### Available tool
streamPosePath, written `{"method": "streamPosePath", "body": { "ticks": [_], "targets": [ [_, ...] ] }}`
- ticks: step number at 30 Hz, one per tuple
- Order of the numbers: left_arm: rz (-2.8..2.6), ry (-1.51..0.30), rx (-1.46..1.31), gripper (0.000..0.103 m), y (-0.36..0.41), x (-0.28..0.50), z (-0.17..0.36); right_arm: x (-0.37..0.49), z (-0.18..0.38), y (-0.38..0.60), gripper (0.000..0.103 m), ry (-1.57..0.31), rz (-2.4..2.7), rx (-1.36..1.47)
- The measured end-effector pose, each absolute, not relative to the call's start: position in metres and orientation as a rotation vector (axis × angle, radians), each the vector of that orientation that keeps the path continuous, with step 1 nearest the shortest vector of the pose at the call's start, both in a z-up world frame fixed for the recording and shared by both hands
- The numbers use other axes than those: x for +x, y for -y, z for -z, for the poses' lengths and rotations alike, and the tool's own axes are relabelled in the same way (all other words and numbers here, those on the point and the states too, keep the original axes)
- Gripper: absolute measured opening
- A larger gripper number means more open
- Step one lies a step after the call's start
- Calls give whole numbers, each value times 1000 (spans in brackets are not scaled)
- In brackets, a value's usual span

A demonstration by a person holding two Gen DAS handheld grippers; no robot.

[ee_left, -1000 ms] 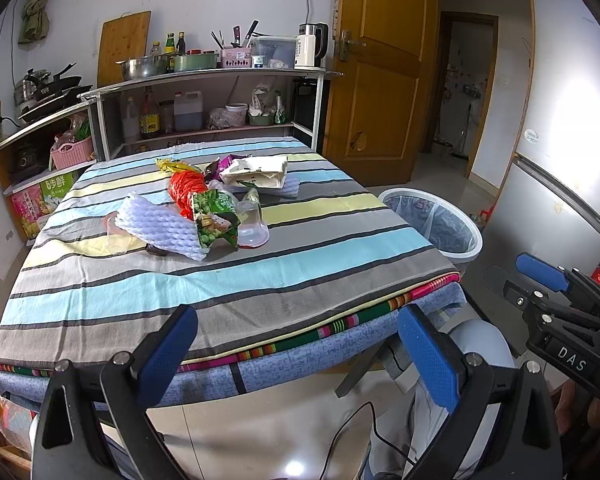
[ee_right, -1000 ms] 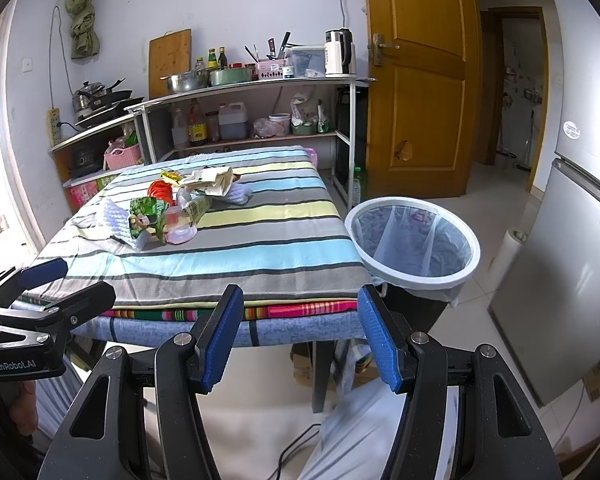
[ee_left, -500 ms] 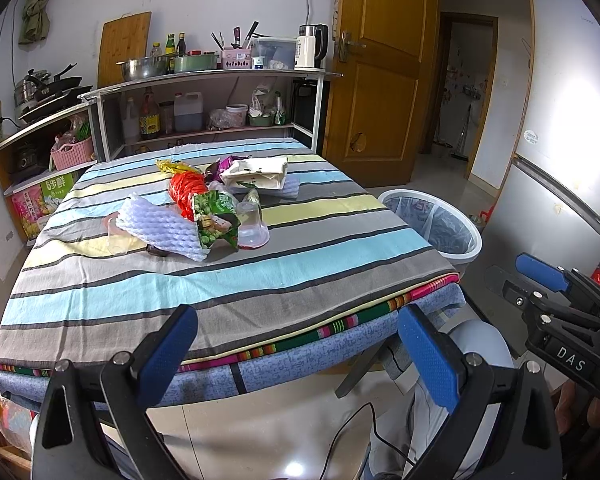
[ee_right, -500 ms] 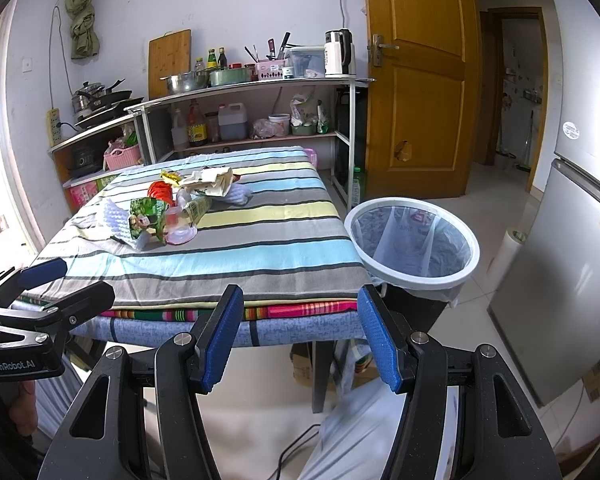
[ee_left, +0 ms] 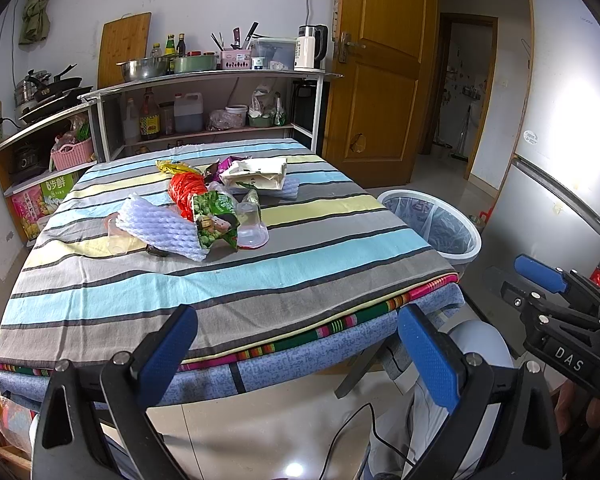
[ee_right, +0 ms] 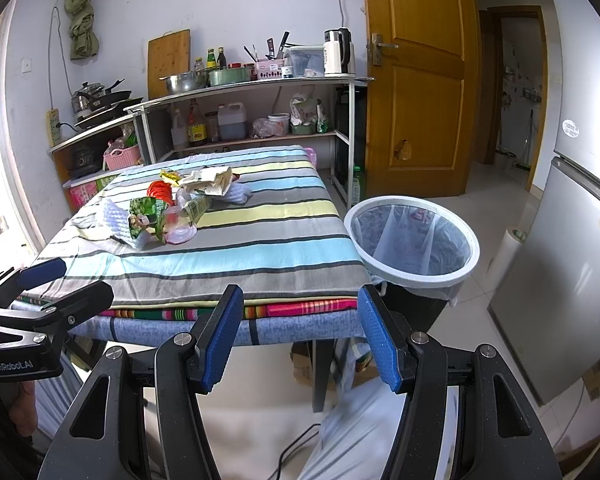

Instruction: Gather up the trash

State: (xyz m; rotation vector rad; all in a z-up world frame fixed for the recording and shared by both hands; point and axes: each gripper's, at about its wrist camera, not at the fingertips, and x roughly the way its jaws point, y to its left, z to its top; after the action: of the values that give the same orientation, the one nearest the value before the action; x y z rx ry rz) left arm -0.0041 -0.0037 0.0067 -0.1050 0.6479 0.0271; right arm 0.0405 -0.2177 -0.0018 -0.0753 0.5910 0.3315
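Two grippers, both spread wide and empty, hang short of the table's (ee_left: 260, 280) near edge. The trash pile (ee_left: 204, 208) sits mid-table, ahead of the left gripper (ee_left: 296, 344) and ahead-left of the right gripper (ee_right: 300, 336). The foam sheet (ee_left: 160, 228) lies slantwise, nearest the left. The bin (ee_right: 414, 240) stands just off the table's right corner, nearer the right gripper.

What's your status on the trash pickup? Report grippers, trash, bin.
Left gripper open, empty; right gripper open, empty. Trash pile untouched mid-table. Bin lined, beside table's right edge. Path clear.
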Motion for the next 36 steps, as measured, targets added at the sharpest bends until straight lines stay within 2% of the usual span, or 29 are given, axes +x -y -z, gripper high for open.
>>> {"method": "streamPosePath", "body": {
  "ticks": [24,36],
  "targets": [
    [-33,-663,-119,102,0,3,-2,48,11,210,60,-621,-344,-82],
    [-118,-677,-157,102,-54,27,8,89,18,175,60,-652,-439,-89]
  ]
}}
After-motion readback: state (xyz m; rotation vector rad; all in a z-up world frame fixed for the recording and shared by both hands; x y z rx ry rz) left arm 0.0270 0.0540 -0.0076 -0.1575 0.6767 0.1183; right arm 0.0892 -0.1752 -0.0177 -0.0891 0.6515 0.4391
